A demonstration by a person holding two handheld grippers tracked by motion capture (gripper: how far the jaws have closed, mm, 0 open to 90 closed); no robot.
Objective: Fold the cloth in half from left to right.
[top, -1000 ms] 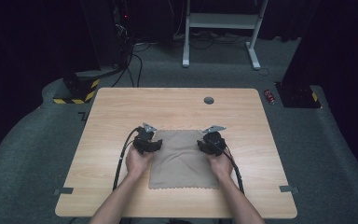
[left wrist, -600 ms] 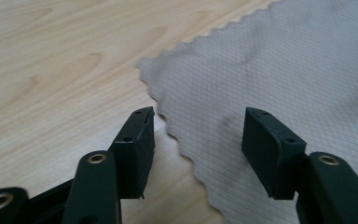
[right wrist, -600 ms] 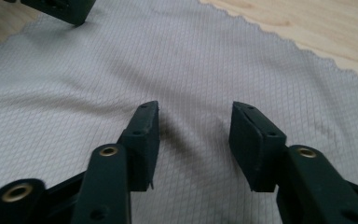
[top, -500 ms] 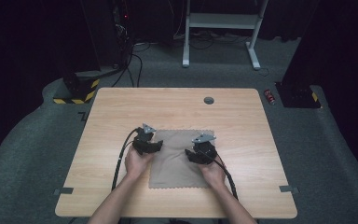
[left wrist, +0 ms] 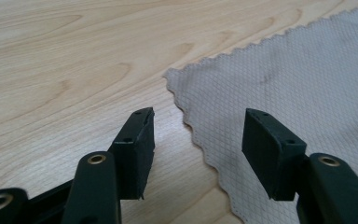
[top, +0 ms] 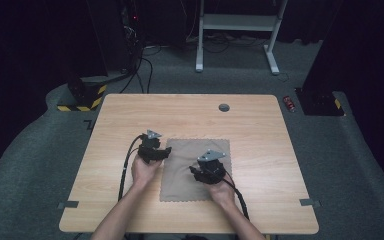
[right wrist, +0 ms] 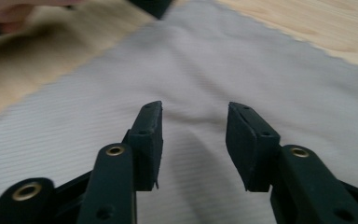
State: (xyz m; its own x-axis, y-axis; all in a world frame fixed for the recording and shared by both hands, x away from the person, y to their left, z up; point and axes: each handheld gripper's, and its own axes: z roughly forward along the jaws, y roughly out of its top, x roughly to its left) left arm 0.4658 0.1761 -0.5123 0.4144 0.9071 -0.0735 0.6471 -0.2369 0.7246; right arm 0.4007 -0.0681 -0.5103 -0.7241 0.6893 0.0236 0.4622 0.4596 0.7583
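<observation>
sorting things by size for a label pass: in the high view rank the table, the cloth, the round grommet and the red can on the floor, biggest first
1. table
2. cloth
3. red can and round grommet: both tiny and look about alike, so no ranking between them.

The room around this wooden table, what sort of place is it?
Probably a lab or recording studio: dark curtained surroundings, a bare wooden table on grey carpet, cables running to equipment behind, and floor mounts with yellow-black hazard tape.

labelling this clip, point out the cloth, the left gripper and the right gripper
cloth [top: 182, 175]: high view, bare middle.
left gripper [left wrist: 196, 135]: left gripper view, gap between fingertips.
right gripper [right wrist: 194, 126]: right gripper view, gap between fingertips.
</observation>
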